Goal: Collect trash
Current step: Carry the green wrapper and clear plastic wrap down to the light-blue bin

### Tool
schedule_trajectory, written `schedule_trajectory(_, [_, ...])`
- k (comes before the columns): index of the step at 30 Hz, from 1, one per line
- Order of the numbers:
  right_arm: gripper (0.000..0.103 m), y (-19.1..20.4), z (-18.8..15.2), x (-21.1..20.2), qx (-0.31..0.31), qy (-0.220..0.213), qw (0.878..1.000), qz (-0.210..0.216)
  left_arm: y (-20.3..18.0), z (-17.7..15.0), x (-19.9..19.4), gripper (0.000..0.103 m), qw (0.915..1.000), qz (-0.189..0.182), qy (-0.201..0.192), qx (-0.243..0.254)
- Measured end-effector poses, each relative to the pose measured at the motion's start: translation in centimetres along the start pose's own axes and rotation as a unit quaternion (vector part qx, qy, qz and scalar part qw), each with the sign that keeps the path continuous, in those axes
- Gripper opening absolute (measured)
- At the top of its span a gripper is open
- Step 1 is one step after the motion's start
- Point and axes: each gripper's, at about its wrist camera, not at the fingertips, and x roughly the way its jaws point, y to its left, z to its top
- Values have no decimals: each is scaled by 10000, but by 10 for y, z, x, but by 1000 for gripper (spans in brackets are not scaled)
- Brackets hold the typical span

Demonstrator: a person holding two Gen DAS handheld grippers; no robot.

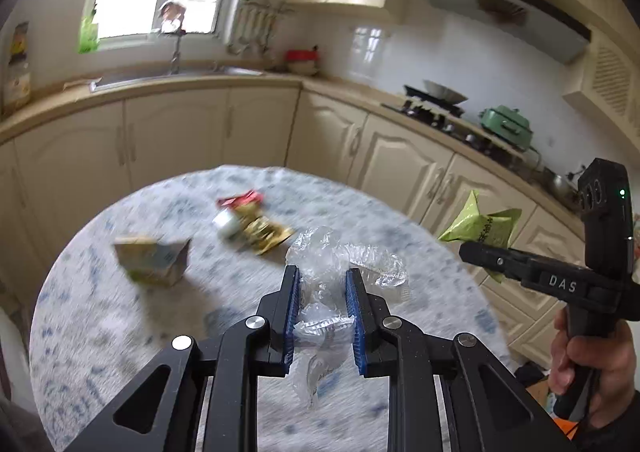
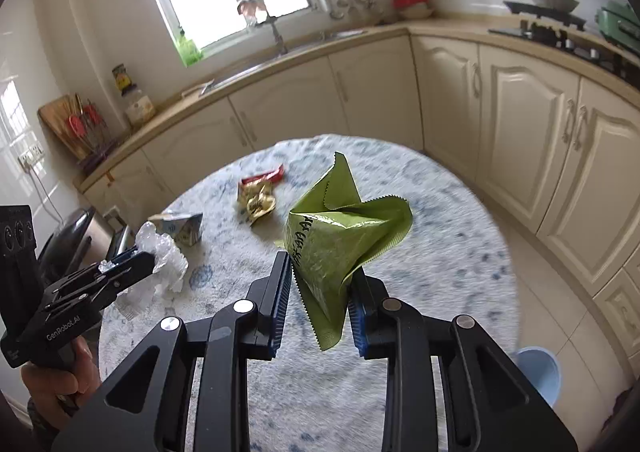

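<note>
On the left, the left gripper (image 1: 322,292) has its jaws drawn in close on a crumpled clear plastic wrap (image 1: 344,264), which bunches between the blue pads and hangs clear above the round tabletop (image 1: 120,332). Below and beyond it, three pieces of trash lie on the patterned cloth: a small squashed carton (image 1: 154,260) toward the left side, then, near the middle, a gold crumpled wrapper (image 1: 264,232) with a red wrapper (image 1: 240,199) just behind it, the two touching or nearly so; a small white item sits against the gold one, too blurred to name. Further right, the right gripper (image 2: 320,272) holds a green foil packet (image 2: 340,236), its jaws nearly closed and pinching the packet's lower part so that the rest fans upward, also lifted off the tabletop. At the far right, on the floor beside the table, a pale blue bin (image 2: 538,374) shows at its rim, a likely place for the trash. As a judgement, the task is partway: two pieces are in hand but not yet dropped anywhere, and the carton and the two wrappers remain to be picked up.
</note>
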Motion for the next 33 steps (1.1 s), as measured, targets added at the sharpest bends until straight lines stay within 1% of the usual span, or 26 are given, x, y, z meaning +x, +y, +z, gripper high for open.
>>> schedule_trajectory(5, [27, -24, 2, -49, 127, -402, 9987, -272, -49, 17, -5, 19, 9983, -454, -186, 300])
schedule_trajectory(10, [27, -55, -3, -90, 318, -661, 9954, -619, -98, 31, 1, 19, 9936, -1016, -231, 438])
schedule_trajectory(15, [27, -96, -15, -127, 554, -807, 9894, -1069, -152, 36, 18, 19, 9866, -1530, -116, 557])
schedule_trajectory(19, [27, -135, -32, -149, 835, -815, 9823, -1468, -194, 32, 45, 19, 9803, -1868, 151, 628])
schedule_trajectory(22, [27, -167, -49, -162, 1085, -765, 9762, -1716, -224, 27, 72, 19, 9775, -1957, 350, 708])
schedule_trajectory(24, [27, -189, -59, -167, 1241, -712, 9719, -1867, -245, 19, 92, 19, 9745, -2053, 569, 711])
schedule_trajectory(26, [27, -210, -69, -171, 1400, -668, 9675, -1996, -263, 13, 111, 19, 9732, -2037, 715, 792])
schedule_trajectory(29, [27, -237, -83, -169, 1570, -551, 9618, -2174, -295, -1, 132, 19, 9703, -1985, 911, 1035])
schedule_trajectory(33, [27, -278, -109, -149, 1875, -239, 9556, -2259, -333, -11, 181, 19, 9642, -1919, 1358, 1231])
